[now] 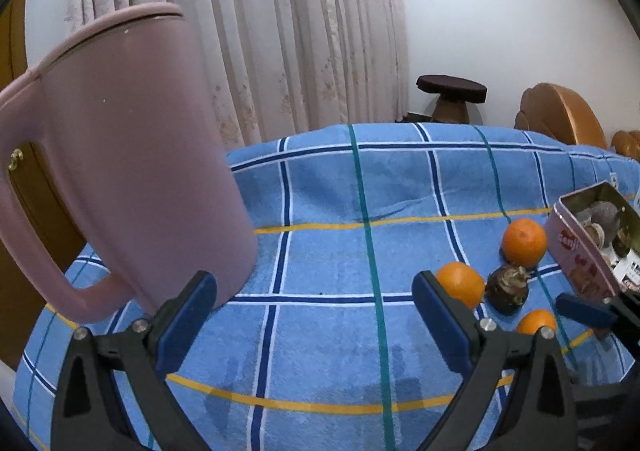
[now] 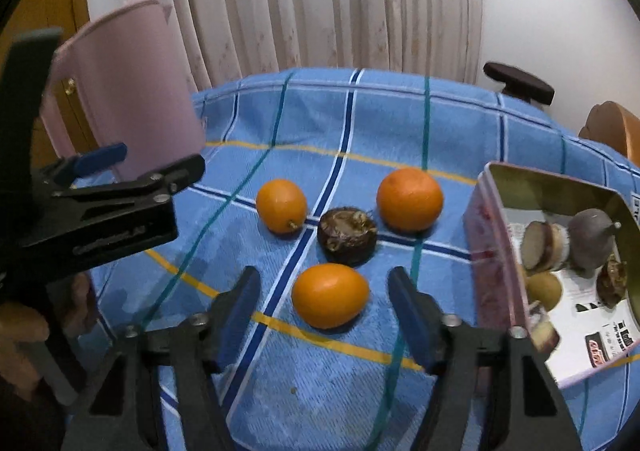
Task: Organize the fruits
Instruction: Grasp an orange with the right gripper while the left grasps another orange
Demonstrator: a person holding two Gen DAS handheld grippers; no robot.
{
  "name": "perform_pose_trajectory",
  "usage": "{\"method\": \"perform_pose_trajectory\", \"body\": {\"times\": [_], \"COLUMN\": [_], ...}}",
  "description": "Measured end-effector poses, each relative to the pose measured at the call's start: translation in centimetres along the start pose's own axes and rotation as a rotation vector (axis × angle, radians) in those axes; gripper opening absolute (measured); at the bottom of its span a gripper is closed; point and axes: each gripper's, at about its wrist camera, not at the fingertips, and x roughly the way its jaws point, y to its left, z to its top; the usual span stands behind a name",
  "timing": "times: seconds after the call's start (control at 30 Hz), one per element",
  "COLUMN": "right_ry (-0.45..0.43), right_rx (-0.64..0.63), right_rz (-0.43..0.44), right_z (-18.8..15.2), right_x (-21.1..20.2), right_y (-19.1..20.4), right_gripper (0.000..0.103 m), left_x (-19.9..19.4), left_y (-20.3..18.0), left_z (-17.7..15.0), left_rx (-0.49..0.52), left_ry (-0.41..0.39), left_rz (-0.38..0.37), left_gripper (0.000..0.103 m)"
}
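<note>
Three oranges lie on the blue checked cloth (image 2: 340, 123): a near one (image 2: 330, 295), a left one (image 2: 281, 205) and a larger far one (image 2: 410, 198). A dark brown bulb-like fruit (image 2: 347, 236) sits between them. My right gripper (image 2: 324, 299) is open, its jaws on either side of the near orange without touching it. My left gripper (image 1: 314, 299) is open and empty over bare cloth; the oranges (image 1: 460, 284) (image 1: 524, 242) and the brown fruit (image 1: 507, 288) lie to its right. The left gripper also shows in the right wrist view (image 2: 120, 167).
A tall pink jug (image 1: 120, 155) stands at the table's left, close to the left gripper's left finger. An open pink tin (image 2: 486, 235) at the right holds several dark and brown pieces of produce. A stool (image 1: 451, 97) and wooden chairs (image 1: 560, 115) stand behind the table.
</note>
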Motion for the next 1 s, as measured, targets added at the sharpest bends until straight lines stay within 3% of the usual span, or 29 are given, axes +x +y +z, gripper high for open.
{"method": "perform_pose_trajectory", "body": {"times": [0.17,0.3,0.47,0.6,0.77,0.9,1.0], "right_ry": [0.058,0.056,0.051,-0.033,-0.144,-0.172,-0.167], "right_rx": [0.016,0.003,0.005,0.032,-0.004,0.001,0.024], "right_rz": [0.007,0.001,0.032,0.062,-0.017,-0.059,-0.056], "right_z": [-0.2,-0.2,-0.3,-0.3,-0.2,-0.5,-0.4], "right_x": [1.3,1.2,0.7,-2.0,-5.3,-6.3,-6.5], "right_y": [-0.4,-0.3,-0.6,-1.4,-1.9,-3.0,-4.0], "right_gripper": [0.053,0.045,0.045,0.045,0.045,0.045,0.045], "left_x": [0.1,0.2,0.2,-0.3,0.4,1.5,2.8], "left_y": [0.0,-0.1,-0.4,-0.8,-1.8,-3.9,-5.1], "left_z": [0.0,0.0,-0.1,0.0,0.3,0.8,1.4], "left_rx": [0.001,0.0,0.017,0.022,-0.053,-0.047,-0.062], "left_ry": [0.006,0.006,0.002,-0.031,0.006,0.046,0.084], "left_rz": [-0.001,-0.005,-0.011,-0.071,-0.204,-0.214,-0.191], "left_gripper": [0.101,0.101,0.101,0.101,0.1,0.096,0.088]}}
